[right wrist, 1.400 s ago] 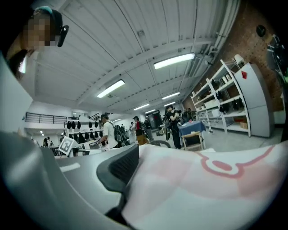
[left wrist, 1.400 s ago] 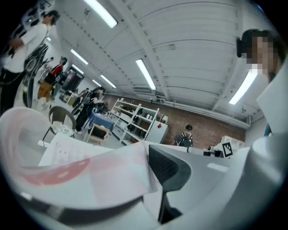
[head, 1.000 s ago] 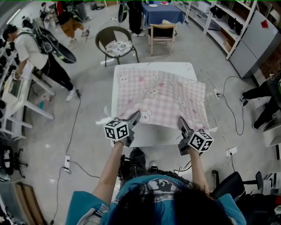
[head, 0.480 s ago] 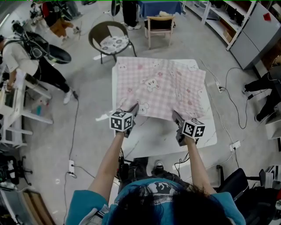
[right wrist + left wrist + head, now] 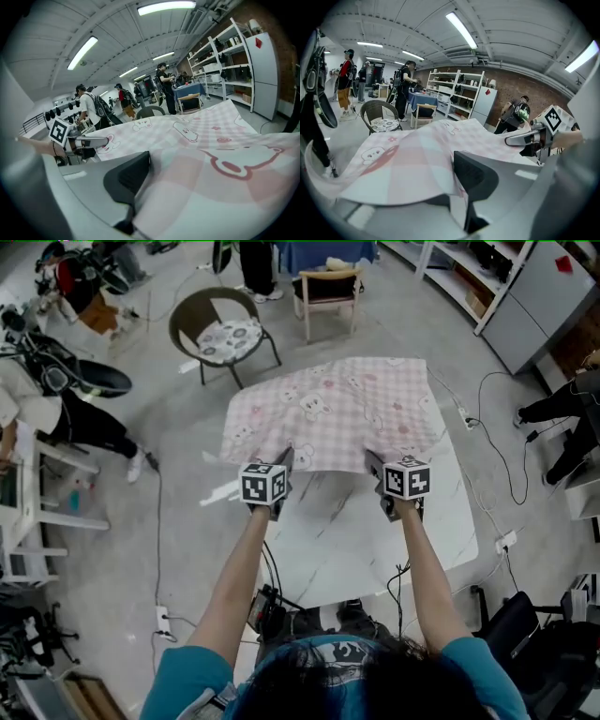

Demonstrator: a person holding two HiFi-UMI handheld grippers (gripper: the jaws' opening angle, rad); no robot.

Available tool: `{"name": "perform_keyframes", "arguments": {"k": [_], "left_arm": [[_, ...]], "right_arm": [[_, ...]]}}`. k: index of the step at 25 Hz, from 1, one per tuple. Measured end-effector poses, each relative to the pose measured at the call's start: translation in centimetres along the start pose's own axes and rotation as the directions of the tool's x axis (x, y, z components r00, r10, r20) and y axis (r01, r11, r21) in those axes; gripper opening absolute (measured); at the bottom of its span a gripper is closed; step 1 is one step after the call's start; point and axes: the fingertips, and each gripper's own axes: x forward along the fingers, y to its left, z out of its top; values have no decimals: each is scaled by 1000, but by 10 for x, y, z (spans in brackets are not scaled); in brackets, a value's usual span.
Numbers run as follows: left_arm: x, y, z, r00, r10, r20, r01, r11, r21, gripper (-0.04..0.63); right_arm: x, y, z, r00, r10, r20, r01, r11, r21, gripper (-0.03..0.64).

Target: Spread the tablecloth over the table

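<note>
While the white table [image 5: 375, 540] lies bare over its whole near half, the pink checked tablecloth [image 5: 337, 413] covers only the far half, hiding the far edge and both far corners. Its near hem runs straight across the table from the left side to the right, roughly midway between the far and near edges.

The left gripper [image 5: 283, 459] and the right gripper [image 5: 372, 463] meet that hem side by side, each a little in from its own end of it. Both point away from the person, so the cloth lies ahead of them and the uncovered tabletop behind. Neither hand is nearer the cloth than the other.

In the left gripper view the fingers [image 5: 474, 174] are clenched on a fold of the hem. In the right gripper view the fingers [image 5: 130, 174] pinch it the same way. To finish, the hem probably needs drawing back evenly toward the near edge.
</note>
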Motion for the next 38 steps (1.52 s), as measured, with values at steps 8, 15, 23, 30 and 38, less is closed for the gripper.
{"name": "perform_keyframes", "arguments": {"k": [8,15,23,30,38], "left_arm": [[4,28,-4,1000,22,12,-21,996,-87,44],[9,12,-3,999,4,34,2,984,-178,44],[-2,-20,-20,998,-49,32,54,980,-194,40],[-10,-61,-39,995,-97,36,102,969,-223,40],[-36,-96,-83,995,-93,41,102,938,-332,40]], "right_arm": [[33,4,38,999,-21,-28,20,998,-58,15],[25,-8,66,1000,-21,-4,21,999,-25,20],[-21,-4,47,996,-29,89,24,998,57,18],[-63,-23,4,991,-35,126,6,974,225,17],[-95,-25,-58,990,-7,137,-40,939,340,18]]}}
